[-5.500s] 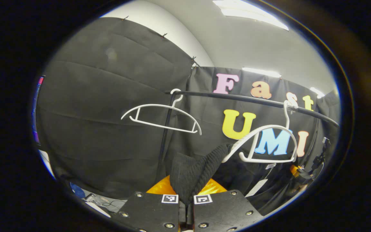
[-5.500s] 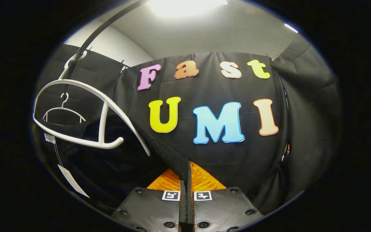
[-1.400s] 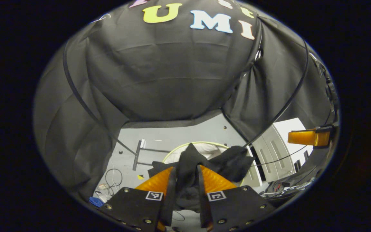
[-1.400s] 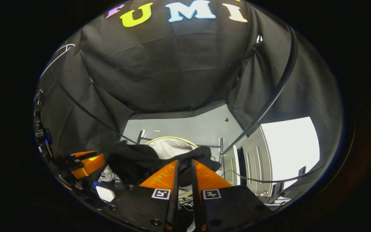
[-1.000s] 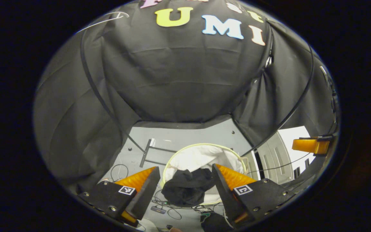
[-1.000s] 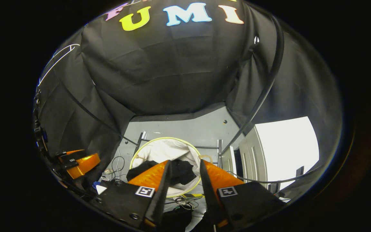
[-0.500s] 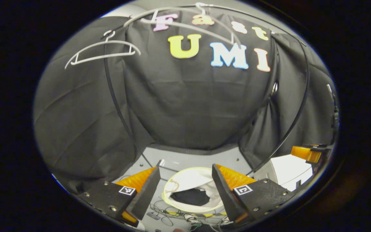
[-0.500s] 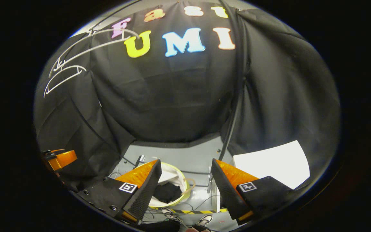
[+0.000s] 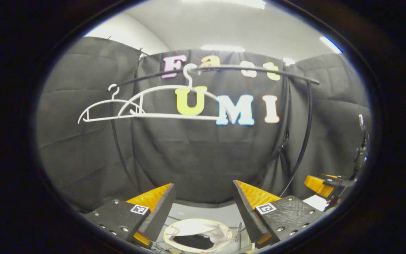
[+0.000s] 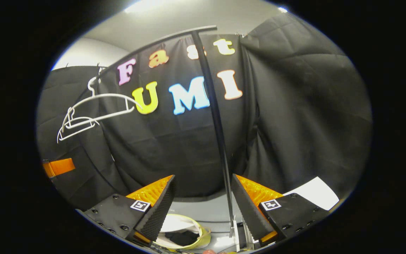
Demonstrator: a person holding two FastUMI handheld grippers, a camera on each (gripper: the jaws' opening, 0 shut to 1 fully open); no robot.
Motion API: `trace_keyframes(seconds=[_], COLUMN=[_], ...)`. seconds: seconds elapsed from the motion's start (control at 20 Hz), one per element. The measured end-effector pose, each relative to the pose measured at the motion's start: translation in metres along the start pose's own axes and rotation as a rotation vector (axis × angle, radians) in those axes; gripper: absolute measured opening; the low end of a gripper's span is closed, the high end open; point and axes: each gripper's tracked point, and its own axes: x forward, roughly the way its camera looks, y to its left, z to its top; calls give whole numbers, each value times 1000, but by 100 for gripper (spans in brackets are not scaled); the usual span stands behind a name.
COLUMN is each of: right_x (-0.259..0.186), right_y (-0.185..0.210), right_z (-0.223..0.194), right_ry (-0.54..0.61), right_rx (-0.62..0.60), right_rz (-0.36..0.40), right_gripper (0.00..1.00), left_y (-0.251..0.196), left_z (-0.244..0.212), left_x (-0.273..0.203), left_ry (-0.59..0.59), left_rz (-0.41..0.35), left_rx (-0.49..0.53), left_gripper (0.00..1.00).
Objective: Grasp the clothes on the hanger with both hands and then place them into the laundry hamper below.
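Booth wall (image 9: 203,151): black cloth hung across the middle of both views, from upper left to right edge.
Rail (image 9: 245,68): a dark bar ran across the upper centre of my left gripper view, with a curved upright dropping at right of centre; in my right gripper view the bar (image 10: 160,40) rose from upper left to top centre and its upright ran down the middle of the frame.
Hangers: two white ones hung bare on the rail. In my left gripper view the nearer hanger (image 9: 174,102) sat at upper centre and the farther hanger (image 9: 100,109) just left of it, the two overlapping. In my right gripper view both sat bunched at left of centre (image 10: 93,109).
Hamper (image 9: 197,234): white lining with a pale yellow-green rim, at bottom centre of my left gripper view, on the grey floor; in my right gripper view (image 10: 189,220) at bottom, left of centre.
Clothes (image 9: 194,241): a dark heap lay inside the hamper; also seen in my right gripper view (image 10: 182,238).
My left gripper (image 9: 203,199): fingers stood wide apart, nothing between them.
My right gripper (image 10: 203,192): fingers likewise spread wide, nothing gripped; also seen at lower right of my left gripper view (image 9: 324,183).
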Motion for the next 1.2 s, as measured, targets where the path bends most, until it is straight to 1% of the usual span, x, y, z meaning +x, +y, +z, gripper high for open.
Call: trace_keyframes(seconds=[0.15, 0.2, 0.3, 0.4, 0.5, 0.55, 0.65, 0.7, 0.75, 0.8, 0.85, 0.9, 1.05, 1.2], right_x=[-9, -13, -18, -21, -27, -31, -42, -47, -52, -57, -61, -64, -68, -72], right_y=[-4, -2, 2, 5, 14, 18, 24, 25, 28, 30, 32, 31, 33, 36], right_z=[36, 47, 66, 77, 86, 91, 104, 107, 107, 107, 104, 98, 81, 78], right_ry=[-107, -138, -198, -227, -238, -251, -296, -316, -333, -344, -350, -344, -306, -300], right_rx=[30, 44, 68, 77, 79, 79, 71, 65, 57, 50, 39, 29, -14, -59], right_rz=[-15, -17, -21, -35, -37, -36, -44, -49, -51, -54, -54, -59, -68, -74], right_gripper=[92, 98, 94, 92, 100, 92, 92, 100, 92, 98, 100, 98, 98, 98], left_y=[-10, -9, -8, 0, 14, 25, 48, 60, 68, 73, 76, 79, 89, 96], left_z=[54, 69, 100, 118, 131, 136, 135, 130, 125, 119, 112, 106, 90, 81], left_x=[-16, -19, -27, -34, -44, -50, -54, -54, -51, -49, -48, -45, -38, -32], left_ry=[-118, -151, -203, -247, -297, -313, -303, -293, -291, -292, -294, -293, -278, -273], left_rz=[-35, -38, -44, -51, -50, -44, -16, 7, 22, 24, 22, 16, 10, 1], left_rx=[5, 8, -6, -47, -86, -93, -71, -63, -66, -81, -103, -126, -171, -173], left_gripper=[93, 93, 92, 92, 92, 92, 92, 92, 92, 92, 92, 92, 92, 92])
